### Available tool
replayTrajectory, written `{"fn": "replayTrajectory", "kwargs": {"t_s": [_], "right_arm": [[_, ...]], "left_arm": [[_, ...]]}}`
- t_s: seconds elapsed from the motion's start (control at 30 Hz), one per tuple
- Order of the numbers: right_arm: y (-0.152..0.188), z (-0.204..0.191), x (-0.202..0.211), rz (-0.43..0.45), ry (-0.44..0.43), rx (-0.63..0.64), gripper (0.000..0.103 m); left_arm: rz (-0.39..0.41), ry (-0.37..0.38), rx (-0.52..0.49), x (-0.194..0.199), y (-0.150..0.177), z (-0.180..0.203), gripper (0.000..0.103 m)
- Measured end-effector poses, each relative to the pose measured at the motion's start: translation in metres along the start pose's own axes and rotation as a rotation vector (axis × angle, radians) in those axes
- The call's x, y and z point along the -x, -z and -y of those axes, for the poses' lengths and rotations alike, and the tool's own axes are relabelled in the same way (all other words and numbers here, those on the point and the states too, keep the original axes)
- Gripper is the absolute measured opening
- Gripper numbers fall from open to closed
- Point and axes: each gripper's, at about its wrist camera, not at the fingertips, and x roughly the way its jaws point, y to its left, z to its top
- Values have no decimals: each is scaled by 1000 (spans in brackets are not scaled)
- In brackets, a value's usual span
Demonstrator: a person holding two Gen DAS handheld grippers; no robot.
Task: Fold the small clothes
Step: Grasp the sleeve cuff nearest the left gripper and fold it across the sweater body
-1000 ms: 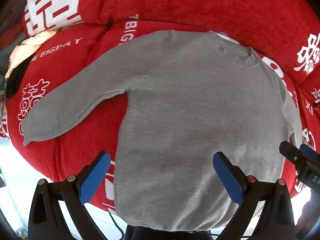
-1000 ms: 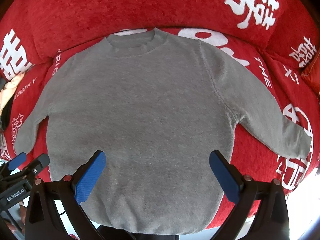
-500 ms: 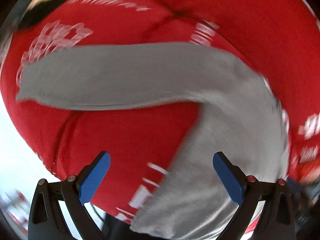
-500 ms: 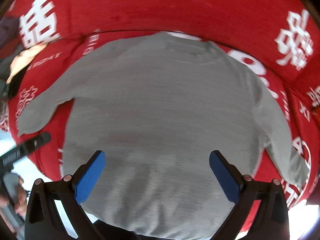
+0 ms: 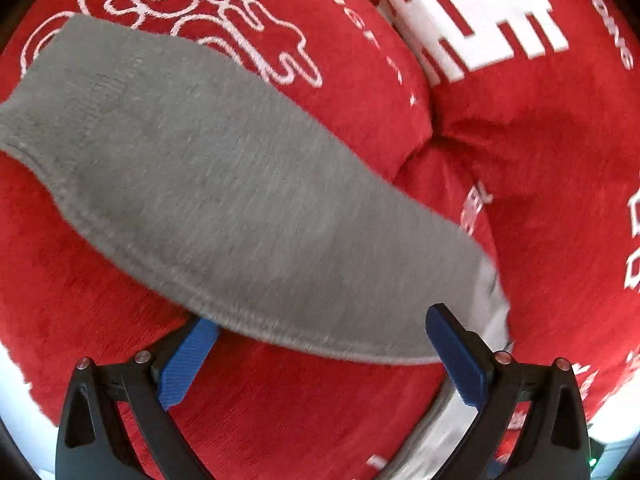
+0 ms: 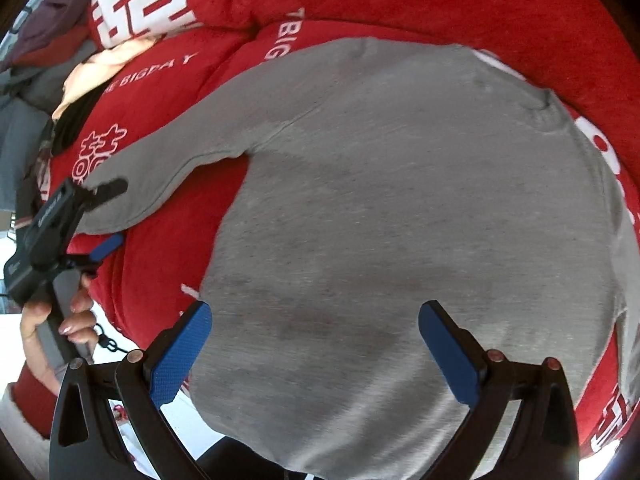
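Observation:
A grey long-sleeved sweater point(image 6: 400, 208) lies flat, front up, on a red sofa cover. Its left sleeve point(image 5: 224, 184) fills the left wrist view, cuff at the upper left. My left gripper point(image 5: 320, 344) is open around the sleeve's lower edge: one blue pad point(image 5: 188, 360) sits under the edge, the other pad point(image 5: 456, 360) over it. In the right wrist view the left gripper point(image 6: 108, 216) straddles the sleeve end. My right gripper point(image 6: 316, 352) is open and empty above the sweater's lower body.
The red cover point(image 6: 440, 4) with white print spans the seat and back cushions. A pile of other clothes point(image 6: 60, 60), cream, black, grey and purple, lies at the far left. The seat's front edge runs along the bottom, with bright floor point(image 6: 192, 432) beyond.
My left gripper has swung left and dropped close to the sleeve, with its jaws now around the sleeve's edge. My right gripper has shifted left over the sweater body.

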Motion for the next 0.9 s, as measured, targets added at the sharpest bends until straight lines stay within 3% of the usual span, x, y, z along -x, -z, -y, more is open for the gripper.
{"fn": "replayTrajectory", "kwargs": {"t_s": [0.07,0.13,0.23,0.27,0.3,0.4,0.53,0.73,0.9], "right_arm": [[0,-4,1,-1,-3,8,103],[-1,-7,2,1,-5,16,103],[-2,-8,3,5,3,20,103],[-2,-8,3,4,5,16,103],[-1,-6,3,1,3,5,103],[2,1,6,4,-3,-26,103],[9,12,14,20,-4,-70,103],[21,48,33,46,-22,-182,103],[31,96,55,88,-18,-269,103]], "left_arm": [[44,7,18,-2,-4,3,102],[85,-19,29,1,-8,1,93],[139,-83,62,2,-13,-3,50],[152,-89,67,2,-13,-6,23],[147,-94,63,0,-15,-8,6],[171,-120,15,4,-16,-4,6],[246,-133,-194,27,-9,39,6],[283,-9,-485,40,13,151,6],[203,101,-627,17,62,244,6]]}}
